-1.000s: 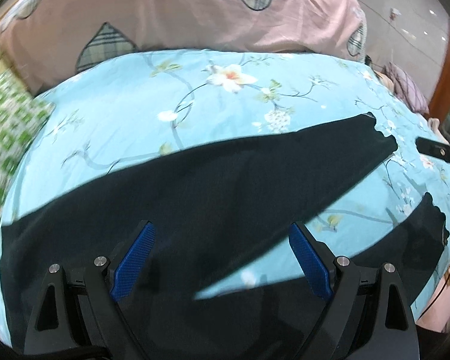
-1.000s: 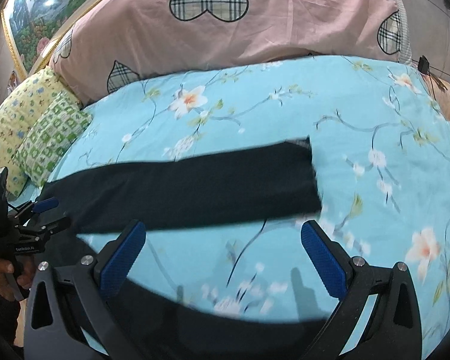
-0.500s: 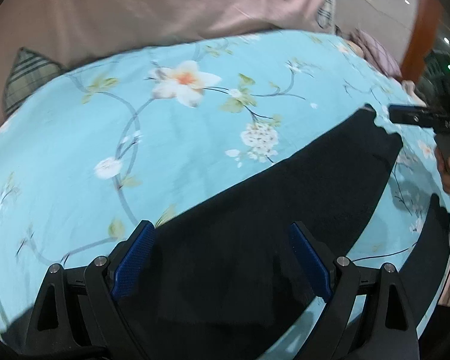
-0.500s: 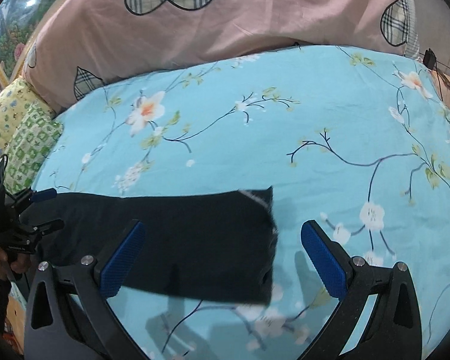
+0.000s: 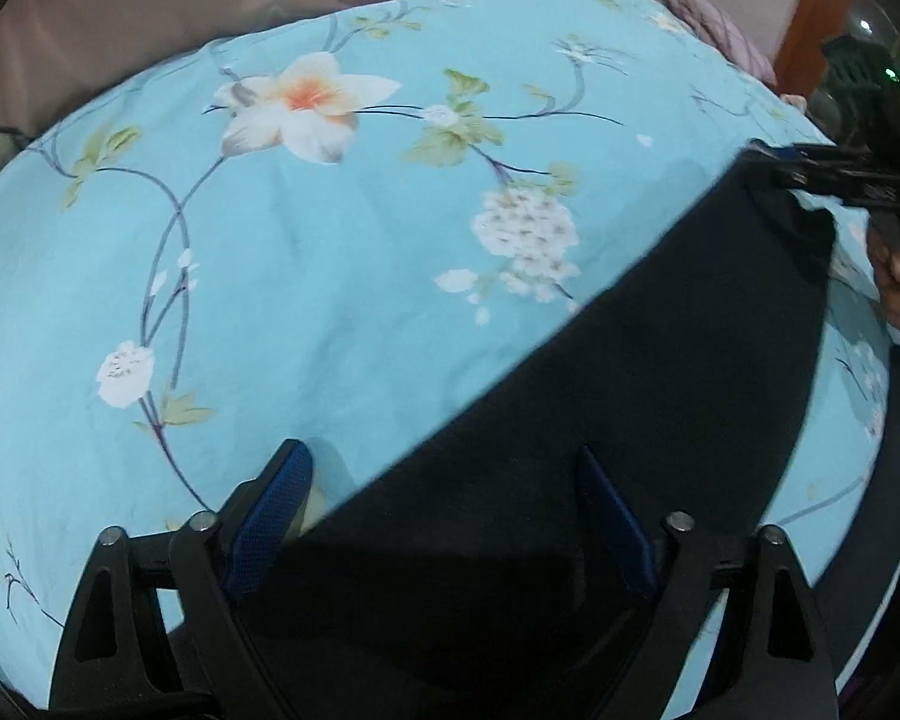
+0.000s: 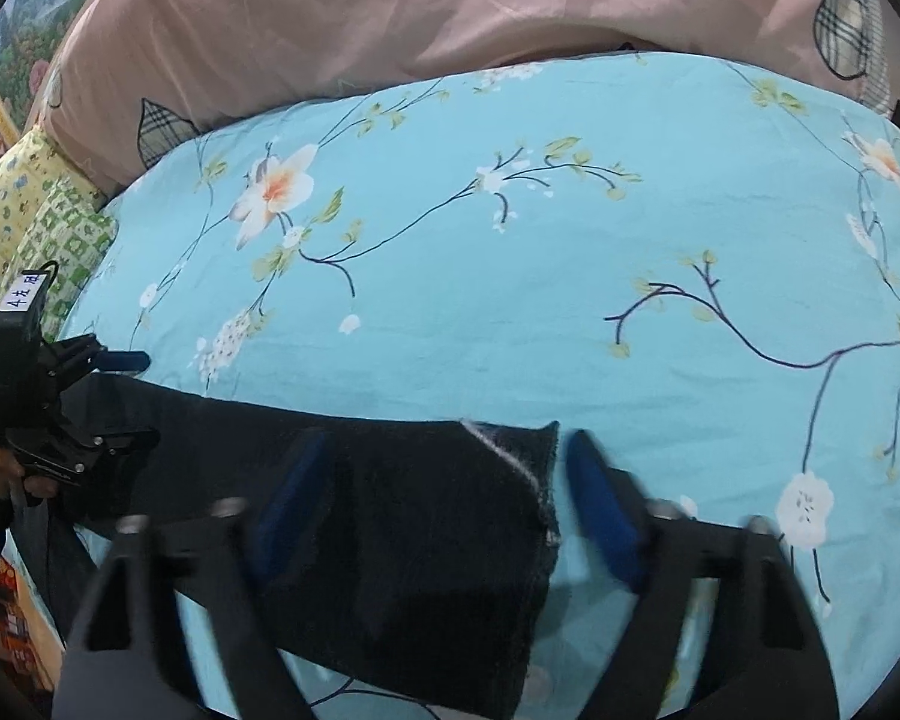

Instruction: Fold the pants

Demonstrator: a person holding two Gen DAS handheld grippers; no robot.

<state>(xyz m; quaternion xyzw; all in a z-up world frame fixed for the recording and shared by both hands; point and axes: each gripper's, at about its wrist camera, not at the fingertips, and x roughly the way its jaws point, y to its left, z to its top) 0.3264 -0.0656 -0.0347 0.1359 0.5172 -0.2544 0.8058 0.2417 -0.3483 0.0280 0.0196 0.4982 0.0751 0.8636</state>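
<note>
The dark pants lie flat on the blue floral bedsheet, one leg stretched along the bed, laid out straight so that it can be lifted whole and folded over.

The right gripper straddles the leg's hem end, at six o'clock in its own view. Its blue pads stand apart on either side of the cuff, not yet pinched on it.

The left gripper sits further up the same leg, at six o'clock in its view. Its jaws are wide apart across the cloth's far edge.

Against the picture a second ago, both grippers have dropped closer to the leg. The right one's jaws have narrowed and are blurred, so they appear to be closing.
</note>
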